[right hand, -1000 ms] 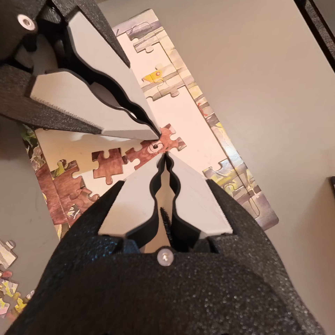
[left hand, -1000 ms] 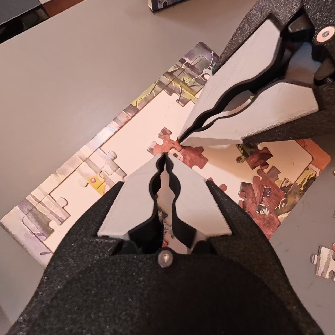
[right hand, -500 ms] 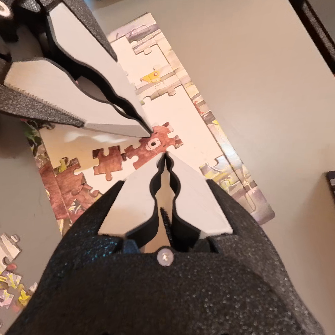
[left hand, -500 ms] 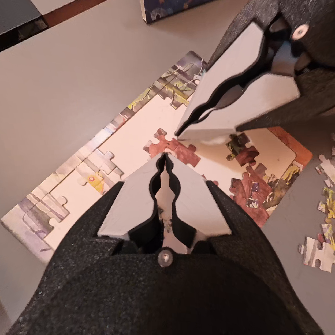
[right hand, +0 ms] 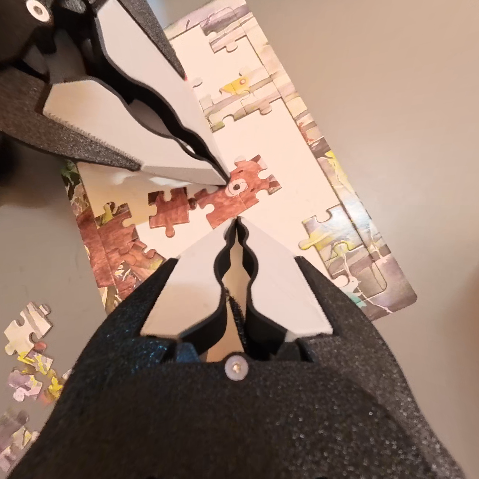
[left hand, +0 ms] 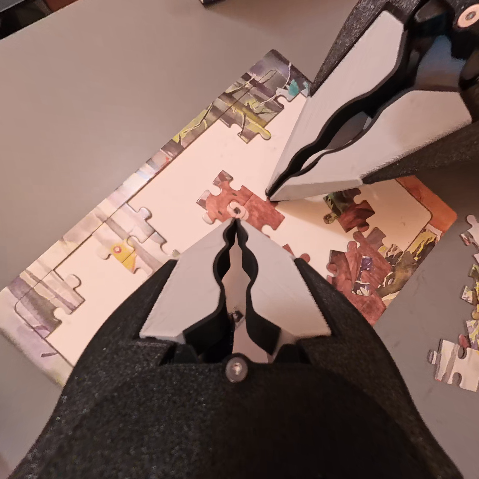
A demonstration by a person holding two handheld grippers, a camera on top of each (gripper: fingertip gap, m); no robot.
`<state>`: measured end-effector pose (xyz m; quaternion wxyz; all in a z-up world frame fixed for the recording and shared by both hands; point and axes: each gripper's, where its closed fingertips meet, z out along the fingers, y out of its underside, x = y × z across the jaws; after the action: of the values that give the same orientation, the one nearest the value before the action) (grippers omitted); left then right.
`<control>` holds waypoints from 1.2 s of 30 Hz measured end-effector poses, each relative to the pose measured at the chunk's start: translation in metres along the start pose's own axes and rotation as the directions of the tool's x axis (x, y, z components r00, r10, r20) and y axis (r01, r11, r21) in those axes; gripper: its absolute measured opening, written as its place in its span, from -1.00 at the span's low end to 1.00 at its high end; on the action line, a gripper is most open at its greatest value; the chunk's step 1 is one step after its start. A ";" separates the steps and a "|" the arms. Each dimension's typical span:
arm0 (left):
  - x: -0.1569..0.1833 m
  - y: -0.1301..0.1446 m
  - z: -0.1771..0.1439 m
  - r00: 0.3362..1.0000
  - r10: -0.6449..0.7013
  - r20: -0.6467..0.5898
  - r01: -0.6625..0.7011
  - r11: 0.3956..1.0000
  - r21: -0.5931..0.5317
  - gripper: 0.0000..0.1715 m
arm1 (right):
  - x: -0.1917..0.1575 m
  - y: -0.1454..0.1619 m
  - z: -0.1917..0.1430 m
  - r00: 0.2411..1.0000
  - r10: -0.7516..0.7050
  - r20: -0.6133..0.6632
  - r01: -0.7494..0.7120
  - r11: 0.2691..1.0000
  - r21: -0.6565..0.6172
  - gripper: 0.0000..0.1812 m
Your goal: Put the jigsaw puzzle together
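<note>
A white puzzle board (left hand: 181, 181) lies on the grey table, with grey and yellow border pieces (left hand: 246, 108) fitted along its edge. Two joined brown pieces (left hand: 238, 207) lie in the middle of it. My left gripper (left hand: 236, 220) is shut and empty, its tip at the pair's near edge. My right gripper (left hand: 269, 193) is shut and empty, its tip at the pair's right side. In the right wrist view the right gripper (right hand: 236, 219) points at the brown pair (right hand: 241, 191) from below. The left gripper (right hand: 225, 181) meets it from the upper left.
A single brown piece (right hand: 169, 211) lies just left of the pair on the board (right hand: 280, 145). A brown assembled cluster (left hand: 363, 272) fills one corner. Loose pieces lie on the table beside the board (left hand: 453, 363), also in the right wrist view (right hand: 26, 329). My left and right fingertips are right by each other.
Both grippers stayed shut. They drew back a little from the board half a second ago and are now close down at the brown pair again.
</note>
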<state>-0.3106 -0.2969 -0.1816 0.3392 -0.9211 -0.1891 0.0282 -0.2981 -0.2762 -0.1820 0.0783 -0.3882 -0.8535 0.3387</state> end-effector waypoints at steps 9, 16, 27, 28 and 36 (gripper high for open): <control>-0.006 0.001 -0.003 0.999 -0.016 0.039 0.016 1.000 0.002 -1.00 | 0.001 0.001 -0.006 1.000 -0.006 -0.012 0.006 1.000 -0.003 -1.00; -0.003 0.005 -0.001 0.999 -0.021 0.035 0.021 1.000 0.001 -1.00 | 0.005 -0.004 -0.001 0.998 -0.018 -0.057 0.019 1.000 0.012 -1.00; 0.011 -0.004 0.006 1.000 -0.016 -0.005 0.016 1.000 0.002 -1.00 | 0.004 0.010 -0.011 1.000 0.005 -0.028 -0.006 0.999 -0.035 -1.00; 0.014 -0.004 0.006 1.000 -0.017 -0.015 0.017 1.000 0.003 -1.00 | 0.002 0.011 -0.011 1.000 0.011 -0.014 -0.011 0.999 -0.042 -1.00; 0.015 -0.003 0.006 1.000 -0.013 0.001 0.013 1.000 0.003 -1.00 | -0.005 0.013 -0.011 0.999 0.022 0.024 -0.021 0.999 -0.049 -1.00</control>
<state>-0.2990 -0.2857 -0.1835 0.3407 -0.9193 -0.1951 0.0267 -0.2820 -0.2683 -0.1811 0.0547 -0.3950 -0.8581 0.3234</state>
